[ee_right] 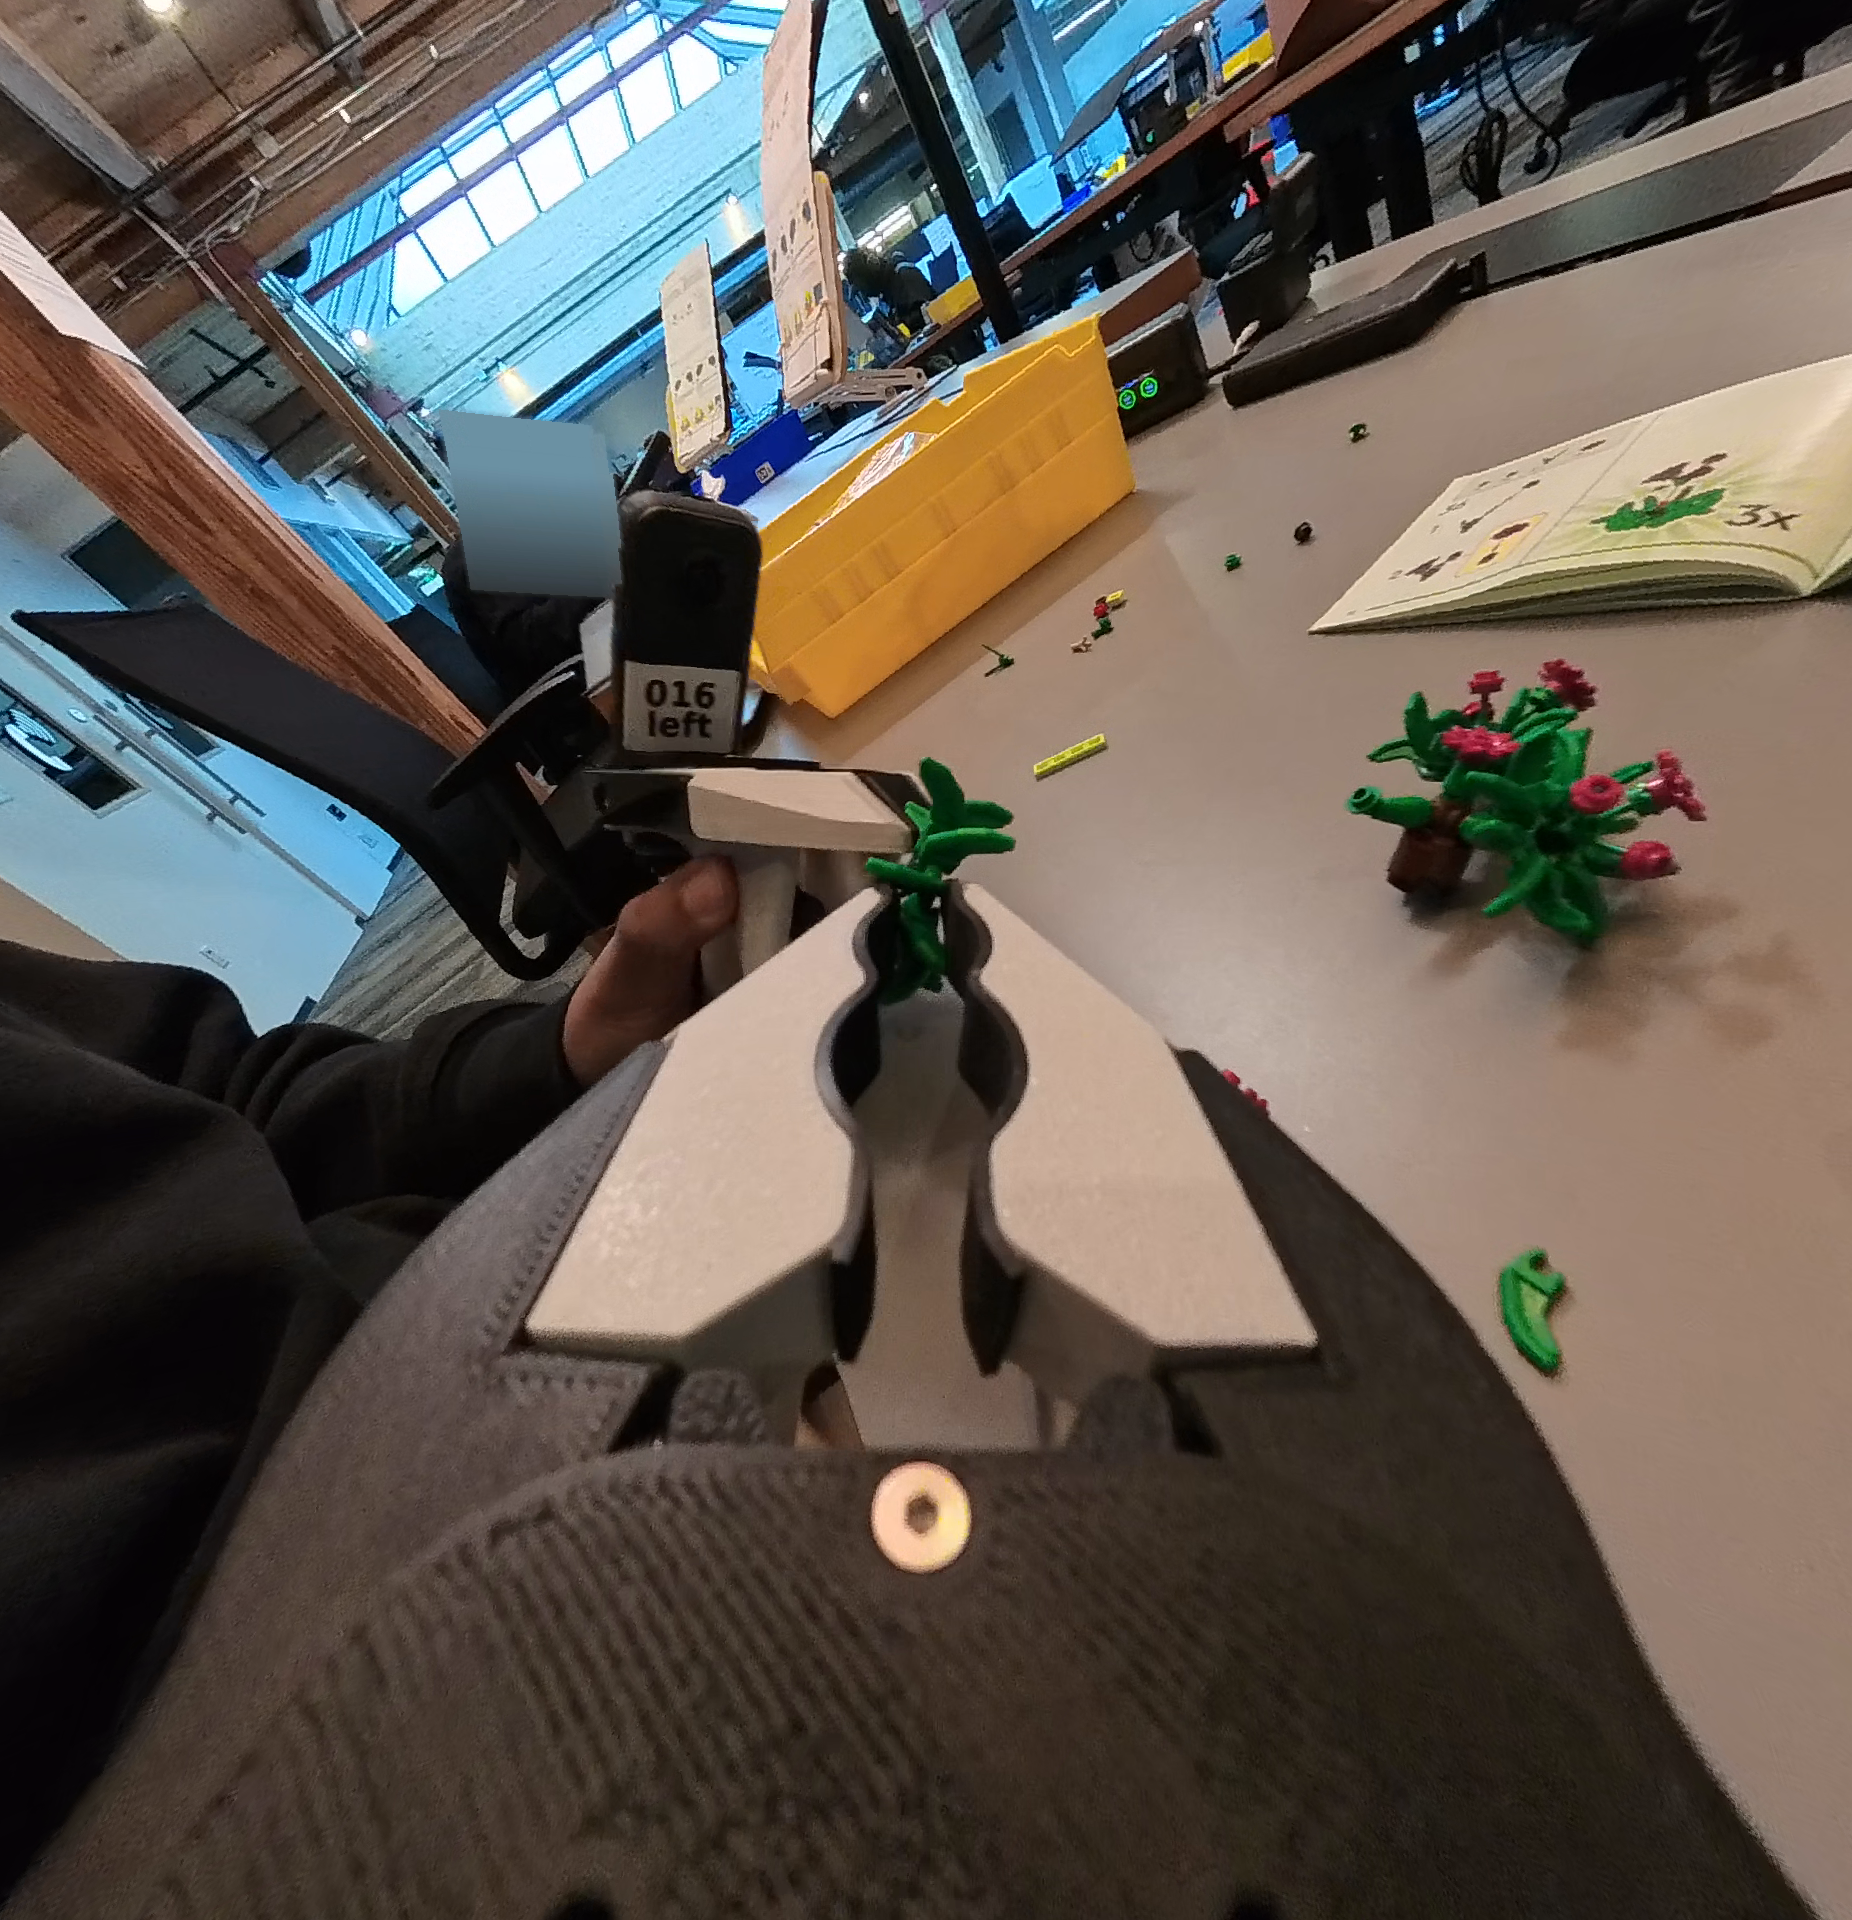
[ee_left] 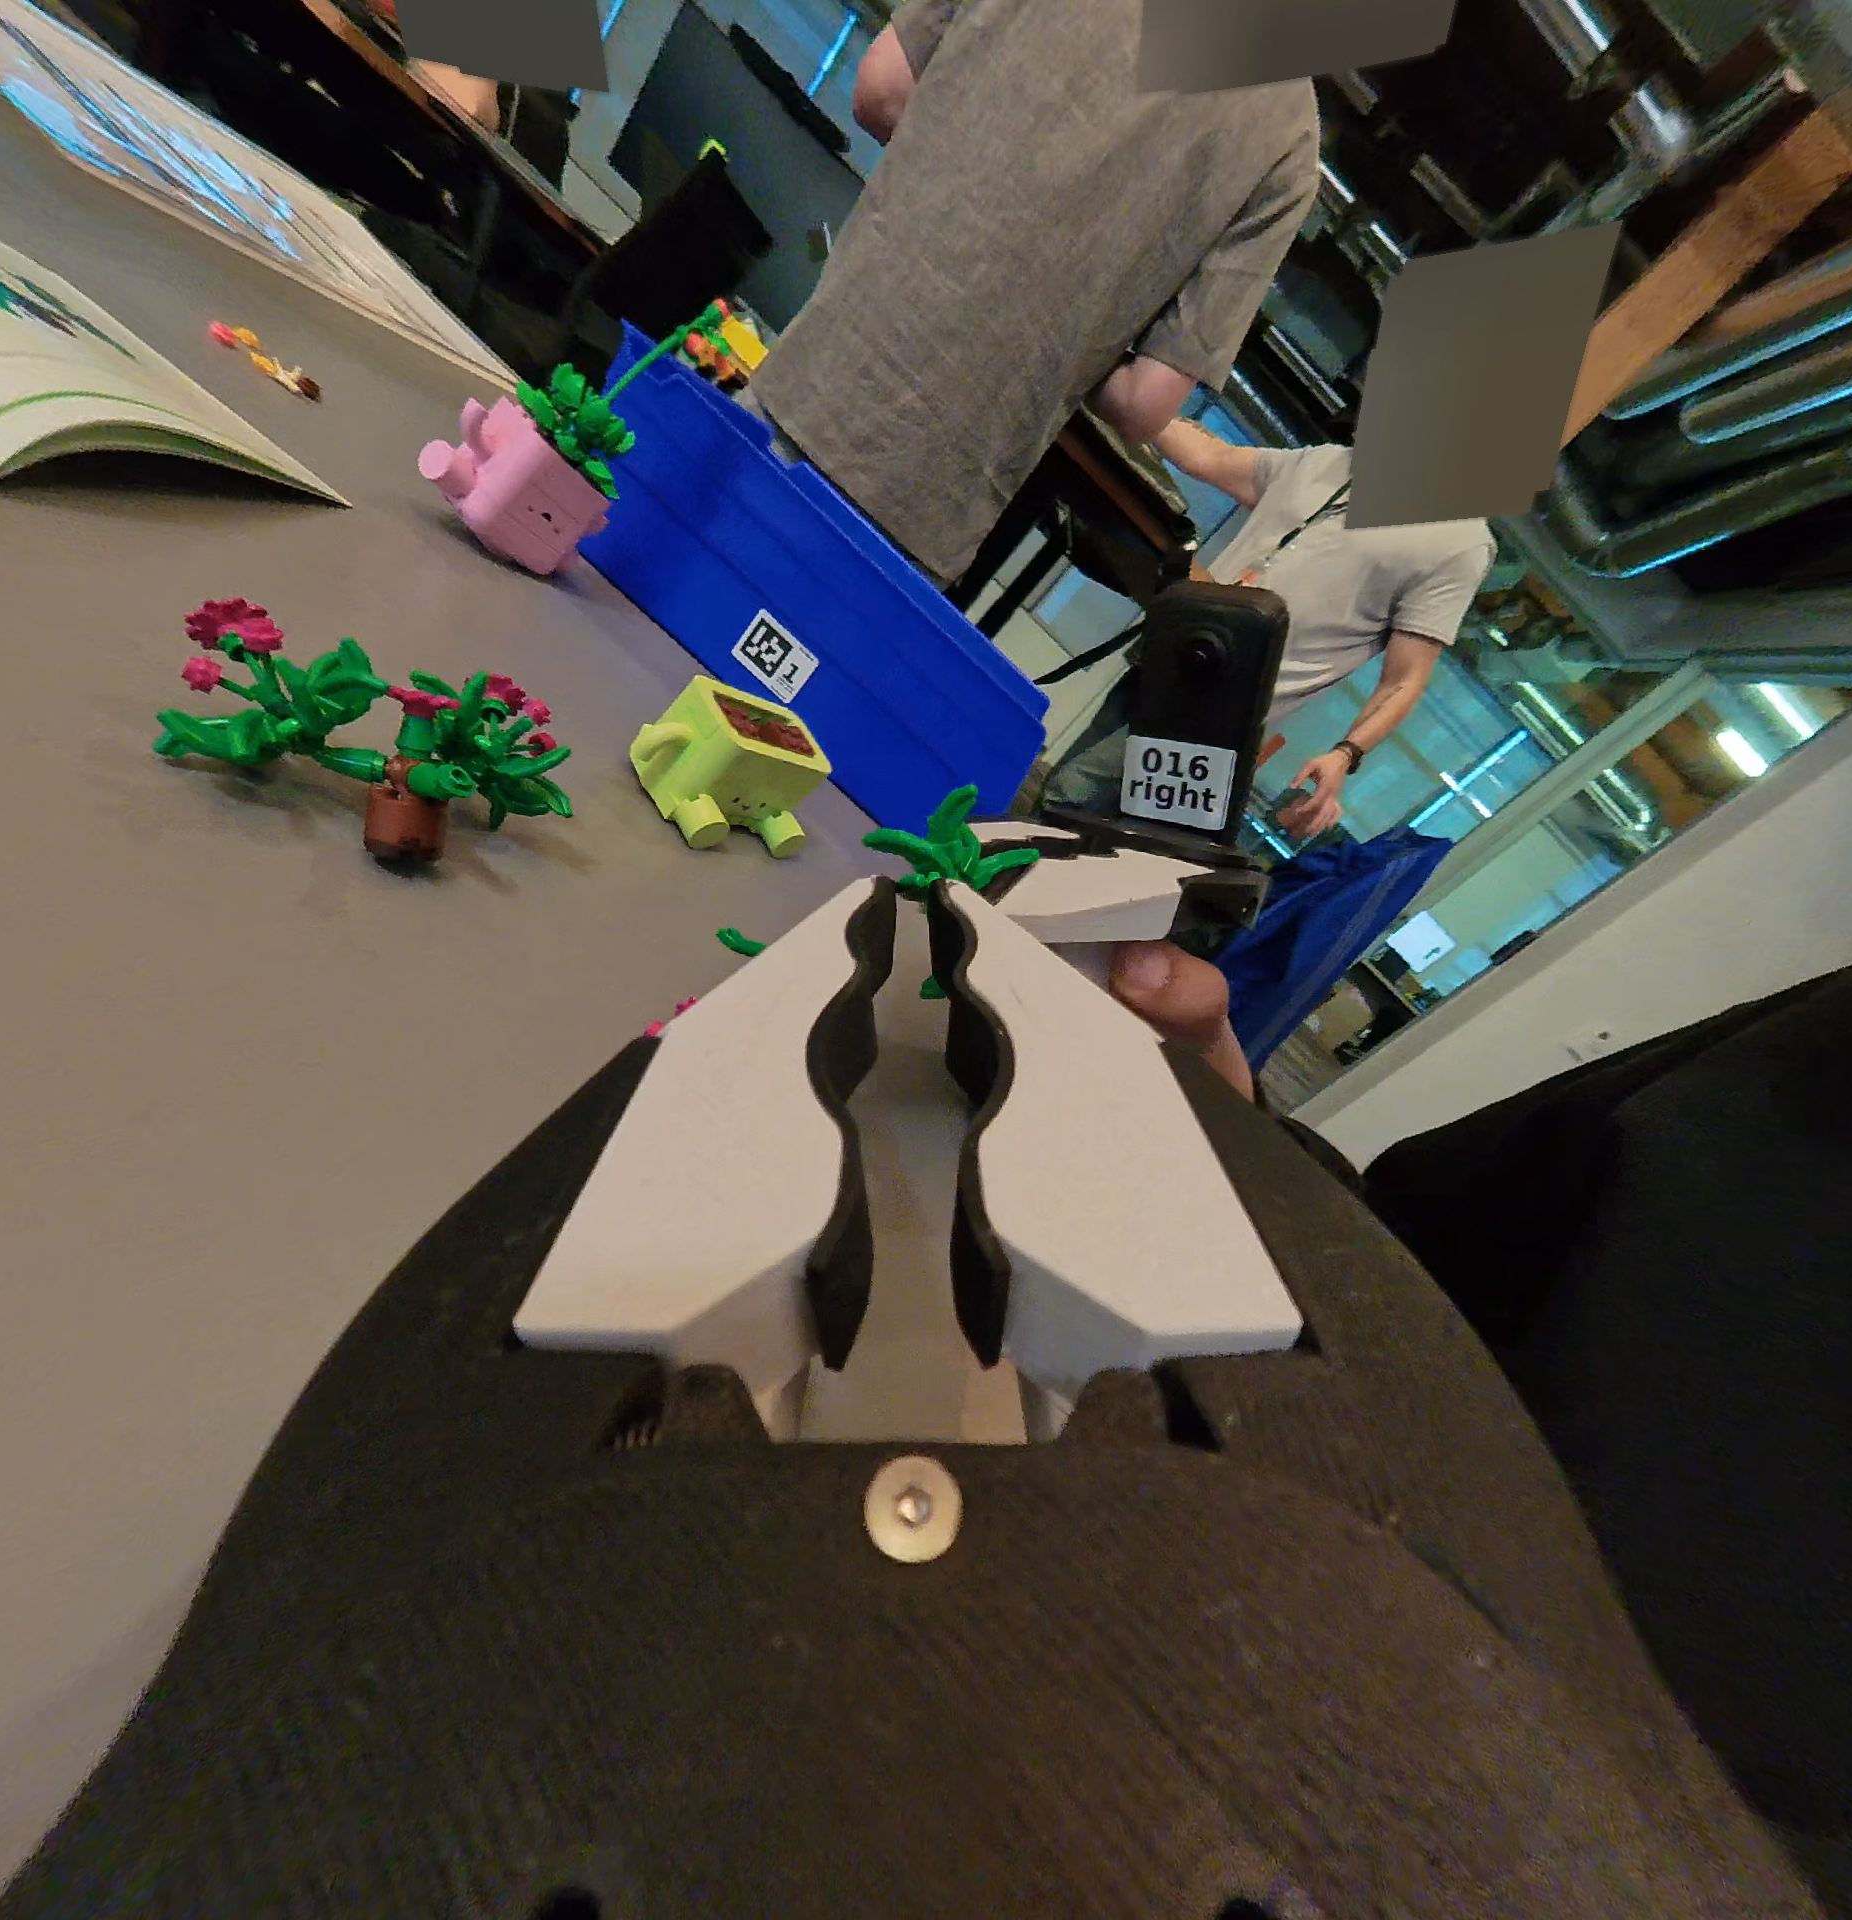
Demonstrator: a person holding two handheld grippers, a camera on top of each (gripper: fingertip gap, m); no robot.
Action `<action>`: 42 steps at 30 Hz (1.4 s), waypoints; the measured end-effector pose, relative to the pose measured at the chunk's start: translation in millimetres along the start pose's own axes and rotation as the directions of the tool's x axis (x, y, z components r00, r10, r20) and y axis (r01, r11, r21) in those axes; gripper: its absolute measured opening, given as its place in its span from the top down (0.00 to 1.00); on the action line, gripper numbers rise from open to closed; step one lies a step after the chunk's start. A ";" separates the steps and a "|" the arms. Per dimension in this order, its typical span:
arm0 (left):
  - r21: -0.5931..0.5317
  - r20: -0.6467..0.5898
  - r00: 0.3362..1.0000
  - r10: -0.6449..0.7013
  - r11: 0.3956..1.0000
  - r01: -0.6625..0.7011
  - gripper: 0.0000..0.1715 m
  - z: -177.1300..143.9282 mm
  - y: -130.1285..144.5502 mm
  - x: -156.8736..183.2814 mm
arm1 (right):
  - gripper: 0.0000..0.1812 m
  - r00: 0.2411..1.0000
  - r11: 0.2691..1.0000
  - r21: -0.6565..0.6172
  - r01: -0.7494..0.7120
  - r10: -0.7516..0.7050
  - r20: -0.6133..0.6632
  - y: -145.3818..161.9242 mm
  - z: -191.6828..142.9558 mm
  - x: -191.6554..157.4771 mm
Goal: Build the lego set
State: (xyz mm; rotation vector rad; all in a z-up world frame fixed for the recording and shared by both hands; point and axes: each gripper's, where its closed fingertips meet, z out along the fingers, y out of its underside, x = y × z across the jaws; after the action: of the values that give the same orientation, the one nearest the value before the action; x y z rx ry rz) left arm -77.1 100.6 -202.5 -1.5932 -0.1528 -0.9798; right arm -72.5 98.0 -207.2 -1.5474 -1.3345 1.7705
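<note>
green leafy lego sprig (ee_left: 943,847), held above the grey tabletop (ee_left: 174,1039), pinched at the tips of both the left hand-held gripper (ee_left: 909,899) and the right hand-held gripper (ee_right: 917,914), which meet over it. behind it on the tabletop: flowering plant in brown pot (ee_left: 413,758), lime pot (ee_left: 730,764), pink pot (ee_left: 517,488), blue bin (ee_left: 849,634), open booklet (ee_right: 1649,520), loose green leaf (ee_right: 1530,1309).
</note>
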 end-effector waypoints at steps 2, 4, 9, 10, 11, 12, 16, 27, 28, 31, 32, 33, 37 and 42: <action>0.000 0.018 1.000 0.018 1.000 -0.018 0.98 0.2 0.1 -0.4 | 0.97 1.000 1.000 0.000 -0.003 0.003 -0.004 0.2 -0.1 0.7; 0.000 0.040 0.998 0.042 0.999 -0.042 0.98 0.3 0.3 -0.6 | 0.97 1.000 1.000 0.001 -0.009 0.009 -0.006 0.3 -0.1 1.2; -0.002 0.058 0.997 0.057 0.998 -0.057 0.98 0.6 0.5 -1.4 | 0.97 1.000 1.000 0.001 -0.010 0.010 -0.011 0.5 -0.2 2.2; 0.000 0.052 0.997 0.049 0.999 -0.049 0.98 0.6 0.3 -1.4 | 0.97 1.000 1.000 0.004 -0.007 0.007 -0.008 0.3 -0.2 2.0; 0.007 0.040 0.999 0.035 0.999 -0.035 0.98 0.2 -0.6 -1.3 | 0.97 1.000 1.000 0.011 -0.010 0.010 -0.002 -0.6 -0.3 1.8; 0.025 0.025 1.000 0.015 1.000 -0.016 0.96 -1.0 -2.8 -1.2 | 0.97 1.000 0.999 0.040 -0.013 0.012 0.026 -4.6 -1.6 -1.0; 0.079 -0.040 0.997 -0.069 0.994 0.072 0.84 -5.3 -10.1 -2.8 | 0.96 0.980 0.979 0.157 -0.133 0.106 0.170 -23.0 -13.9 -6.9; 0.008 -0.235 0.968 -0.089 0.996 0.094 0.89 4.8 2.7 26.9 | 0.96 0.943 0.969 0.108 -0.220 0.184 0.277 -16.1 -6.3 -14.2; 0.015 -0.241 0.965 -0.103 0.994 0.110 0.91 3.6 0.9 26.0 | 0.96 0.945 0.972 0.104 -0.213 0.178 0.273 -15.3 -5.3 -14.3; 0.037 -0.250 0.958 -0.140 0.987 0.154 0.95 0.4 -4.3 22.7 | 0.96 0.953 0.976 0.101 -0.196 0.165 0.252 -13.8 -3.7 -13.5; 0.037 -0.249 0.957 -0.147 0.986 0.161 0.96 0.1 -4.6 21.8 | 0.96 0.956 0.977 0.098 -0.188 0.159 0.247 -13.3 -3.2 -13.6; 0.033 -0.245 0.958 -0.152 0.986 0.165 0.97 0.5 -4.1 21.0 | 0.96 0.960 0.979 0.099 -0.178 0.151 0.237 -13.1 -2.9 -13.4; 0.018 -0.234 0.958 -0.164 0.985 0.173 0.96 2.4 -2.1 19.0 | 0.96 0.975 0.987 0.096 -0.131 0.111 0.193 -12.0 -2.4 -11.0; 0.010 -0.222 0.958 -0.180 0.982 0.187 0.98 3.1 -1.2 16.4 | 0.96 0.984 0.991 0.092 -0.097 0.082 0.158 -10.5 -0.3 -10.3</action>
State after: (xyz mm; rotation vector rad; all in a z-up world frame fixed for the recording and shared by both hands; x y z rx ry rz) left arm -65.8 97.0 -190.7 -1.4490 -0.1634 -1.2854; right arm -72.1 94.4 -193.0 -1.4633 -1.2428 2.0164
